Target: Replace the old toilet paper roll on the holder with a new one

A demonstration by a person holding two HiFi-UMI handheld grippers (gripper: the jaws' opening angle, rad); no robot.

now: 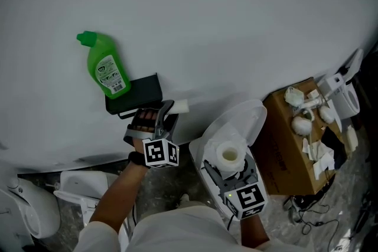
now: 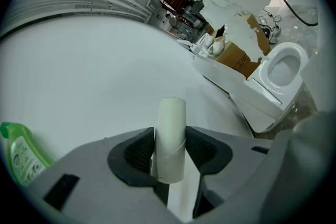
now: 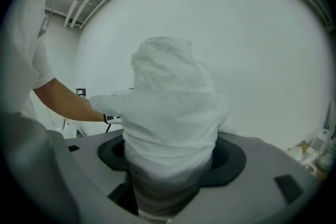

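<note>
Status check, near to far. My right hand-held gripper [image 3: 170, 160] is closed onto the new toilet paper roll [image 1: 228, 154]: both jaws press into its soft sides and the roll stands upright between them, hollow centre facing up in the head view (the outer sheet looks loose and crumpled, so the grip may be on wrapping more than on firm roll). My left hand-held gripper [image 1: 165, 112] is closed at about half its range on the old cardboard core [image 2: 171, 134], a bare pale tube with no paper on it, pinched near its lower end and sticking out past the jaw tips. The core's free end lies just beside the lower right corner of the black holder [image 1: 142, 91] on the white wall [image 1: 236, 20]; in the left gripper view nothing runs through the core, so I judge it to be off the holder. A green cleaner bottle [image 1: 107, 68] touches the holder's upper left edge. Further off, an open cardboard box [image 1: 283, 144] with crumpled paper on top sits to my right, and a toilet [image 2: 283, 68] lies beyond it. Done, by my reading: old roll removed, replacement picked up. Left: discard the core, bring the new roll across to the holder, and seat it. The two rolls are apart and the new one is not yet near the holder.
</note>
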